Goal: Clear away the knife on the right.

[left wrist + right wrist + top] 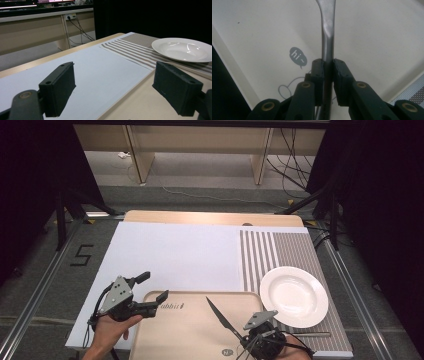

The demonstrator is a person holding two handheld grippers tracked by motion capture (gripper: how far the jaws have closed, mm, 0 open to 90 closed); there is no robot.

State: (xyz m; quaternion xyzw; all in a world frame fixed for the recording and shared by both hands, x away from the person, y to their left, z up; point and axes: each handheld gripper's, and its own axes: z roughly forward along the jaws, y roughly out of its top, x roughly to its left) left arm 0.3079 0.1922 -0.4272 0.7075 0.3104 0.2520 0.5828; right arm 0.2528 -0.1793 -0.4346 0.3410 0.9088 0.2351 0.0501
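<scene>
- A knife (220,314) is gripped by its handle in the right gripper (245,339), near the bottom edge of the high view; the blade points up and to the left.
- In the right gripper view the jaws are seen pressed against both sides of the metal handle (327,47), nearly closed, with the handle running straight up between them.
- The knife is held over the tray (185,330), a pale beige one lying at the near edge of the bench; whether the blade tip touches the tray cannot be told.
- Printed marks are seen on the tray's floor: a grey "hi~" speech bubble (298,57) just left of the handle, and a line of lettering near the far rim in the high view.
- Apart from the knife above it, nothing is seen lying in the tray.
- The left gripper (147,292) is held at the tray's far left corner, its jaws spread wide with nothing between them.
- In the left gripper view one jaw is seen over the white sheet (100,70) and the other over the tray's edge.
- A white plate (294,296) is set on the striped mat (272,250), just right of the tray; its bowl is bare.
- The sheet and mat are laid side by side on the wooden bench (210,217).
</scene>
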